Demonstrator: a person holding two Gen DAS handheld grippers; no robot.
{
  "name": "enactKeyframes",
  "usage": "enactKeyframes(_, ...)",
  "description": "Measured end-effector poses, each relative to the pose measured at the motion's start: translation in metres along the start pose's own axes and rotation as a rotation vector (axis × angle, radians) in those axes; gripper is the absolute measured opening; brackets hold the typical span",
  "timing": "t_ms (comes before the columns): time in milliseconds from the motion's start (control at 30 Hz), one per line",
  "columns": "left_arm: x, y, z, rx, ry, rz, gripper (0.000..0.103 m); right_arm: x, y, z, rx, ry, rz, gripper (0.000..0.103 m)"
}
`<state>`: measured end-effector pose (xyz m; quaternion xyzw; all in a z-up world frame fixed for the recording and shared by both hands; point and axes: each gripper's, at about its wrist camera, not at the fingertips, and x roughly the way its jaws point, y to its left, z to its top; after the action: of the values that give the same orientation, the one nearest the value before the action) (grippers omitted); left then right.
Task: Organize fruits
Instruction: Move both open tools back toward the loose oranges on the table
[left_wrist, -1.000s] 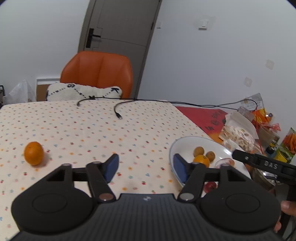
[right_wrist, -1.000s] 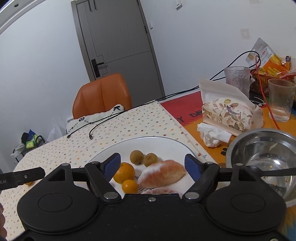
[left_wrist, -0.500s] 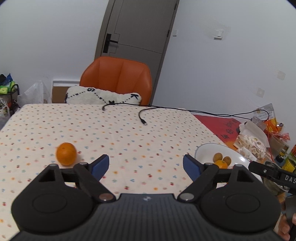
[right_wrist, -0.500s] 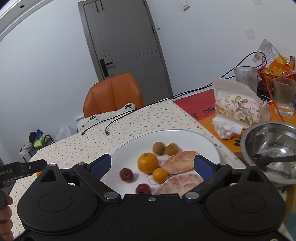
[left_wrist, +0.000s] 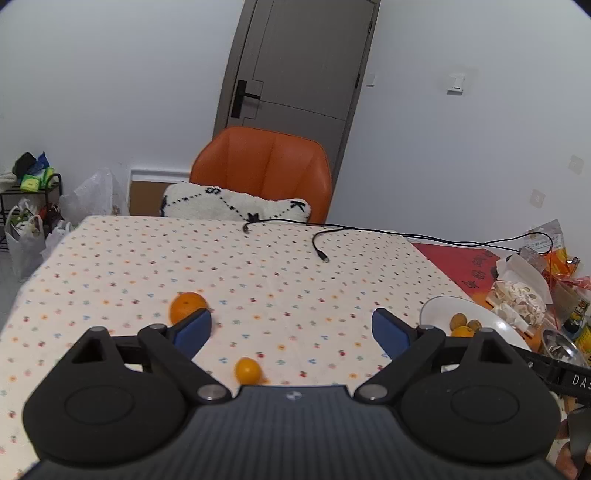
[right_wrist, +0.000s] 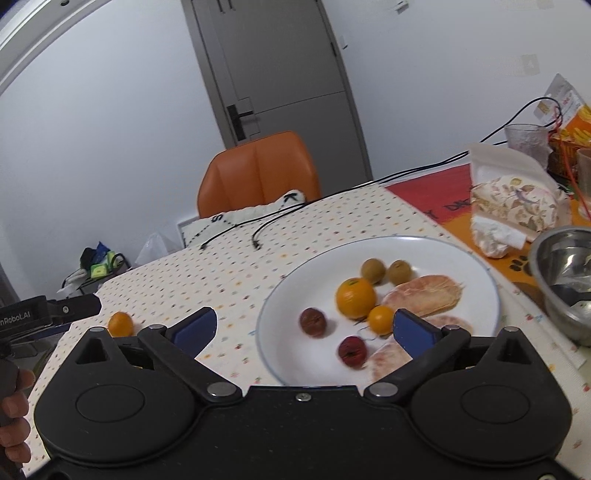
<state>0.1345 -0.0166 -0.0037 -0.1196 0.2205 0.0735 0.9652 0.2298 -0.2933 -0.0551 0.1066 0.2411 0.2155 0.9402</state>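
A white plate (right_wrist: 476, 269) holds an orange (right_wrist: 355, 297), a small kumquat (right_wrist: 380, 319), two brown-green fruits (right_wrist: 373, 270), two dark red fruits (right_wrist: 312, 322) and pomelo segments (right_wrist: 424, 295). My right gripper (right_wrist: 303, 326) hangs open above the plate's near rim, holding nothing. On the dotted tablecloth lie a loose orange (left_wrist: 186, 305) and a small kumquat (left_wrist: 247, 370). My left gripper (left_wrist: 291, 330) is open and empty; the orange sits just behind its left fingertip. The kumquat lies between its fingers, close to the body. The plate (left_wrist: 436, 310) shows at the right.
An orange chair (left_wrist: 264, 170) with a white cushion (left_wrist: 229, 203) stands at the far edge. Black cables (left_wrist: 321, 240) cross the cloth. A steel bowl (right_wrist: 561, 280), a tissue pack (right_wrist: 513, 199), glasses and snack bags crowd the right side. A hand (right_wrist: 14, 413) holds the left gripper's handle.
My left gripper drew back and turned left, bringing the loose orange and a kumquat into view, and its jaws widened. The right gripper backed away from the plate, jaws wider.
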Motion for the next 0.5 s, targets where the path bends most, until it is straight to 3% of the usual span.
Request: enactKeyframes(500,-0.019,0.035,0.001,-0.020,-0.009,0.056,0.093,0.009,0.035,-0.012,-0.022,0.043,0.070,0.103)
